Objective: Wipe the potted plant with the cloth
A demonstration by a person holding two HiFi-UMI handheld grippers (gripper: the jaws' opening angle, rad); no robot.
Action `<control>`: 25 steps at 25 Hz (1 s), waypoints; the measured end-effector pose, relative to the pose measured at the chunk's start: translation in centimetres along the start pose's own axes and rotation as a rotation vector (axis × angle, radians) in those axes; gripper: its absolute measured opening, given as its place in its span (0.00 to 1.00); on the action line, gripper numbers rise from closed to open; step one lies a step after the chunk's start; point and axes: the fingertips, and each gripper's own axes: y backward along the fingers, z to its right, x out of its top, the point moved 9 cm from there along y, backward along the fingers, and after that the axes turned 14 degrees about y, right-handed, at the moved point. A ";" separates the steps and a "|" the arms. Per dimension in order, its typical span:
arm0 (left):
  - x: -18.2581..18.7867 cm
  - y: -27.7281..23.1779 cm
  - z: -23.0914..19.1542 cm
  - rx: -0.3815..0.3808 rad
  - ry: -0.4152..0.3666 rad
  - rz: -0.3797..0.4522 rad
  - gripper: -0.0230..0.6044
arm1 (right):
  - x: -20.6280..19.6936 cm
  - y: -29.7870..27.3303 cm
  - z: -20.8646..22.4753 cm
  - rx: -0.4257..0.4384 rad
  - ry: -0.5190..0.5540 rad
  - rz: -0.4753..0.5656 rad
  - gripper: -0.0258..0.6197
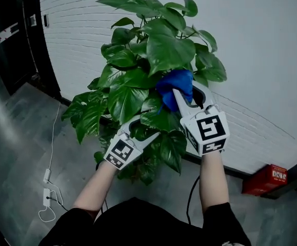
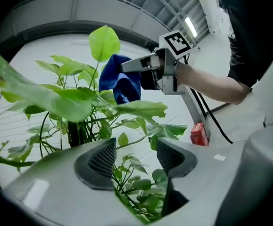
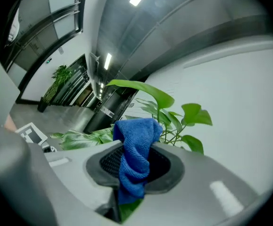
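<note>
— Where is the cloth right now?

— Clenched in my right tool (image 3: pixel 135 166). The blue cloth (image 3: pixel 135 149) is bunched between the two pads and its loose end sticks out past the tips. In the head view it sits up in the right half of the foliage, pressed in among the big upper leaves (image 1: pixel 163 50).

— And the plant itself?

— The potted plant (image 1: pixel 143 81) stands at the edge of the floor (image 1: pixel 20 132), right against the white brick wall (image 1: pixel 256 60). The leaves cover the pot, so I can't point it out.

— What is your other hand doing?

— My left tool (image 2: pixel 136 157) is lower down, pushed level into the left side of the foliage. Its pads stand apart, gripping nothing. Thin stems and small leaves show in the gap between them. A leaf may brush one pad, but I can't be sure from here.

— Anything else nearby?

— A red box (image 1: pixel 265 179) at the foot of the wall, off to the right, and a white cable (image 1: pixel 48 181) lying on the floor at the left, well apart from the plant.
</note>
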 end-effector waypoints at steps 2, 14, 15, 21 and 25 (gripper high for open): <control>0.4 -1.0 0.1 -0.014 -0.027 -0.002 0.48 | -1.2 -0.7 -0.3 0.026 -0.071 -0.008 0.18; 2.6 -1.7 0.8 -0.035 -0.128 0.057 0.49 | -1.7 -2.4 -6.7 0.219 0.004 -0.069 0.18; 2.4 -1.6 0.8 -0.035 -0.117 0.057 0.49 | -1.7 -2.3 -7.1 0.226 0.014 -0.068 0.18; 2.1 -1.3 0.8 -0.032 -0.082 0.056 0.49 | -1.2 -1.2 -8.9 0.265 -0.004 -0.037 0.18; 1.7 -1.2 0.8 -0.024 -0.026 0.069 0.49 | -1.2 -0.7 -9.5 0.285 -0.017 -0.032 0.18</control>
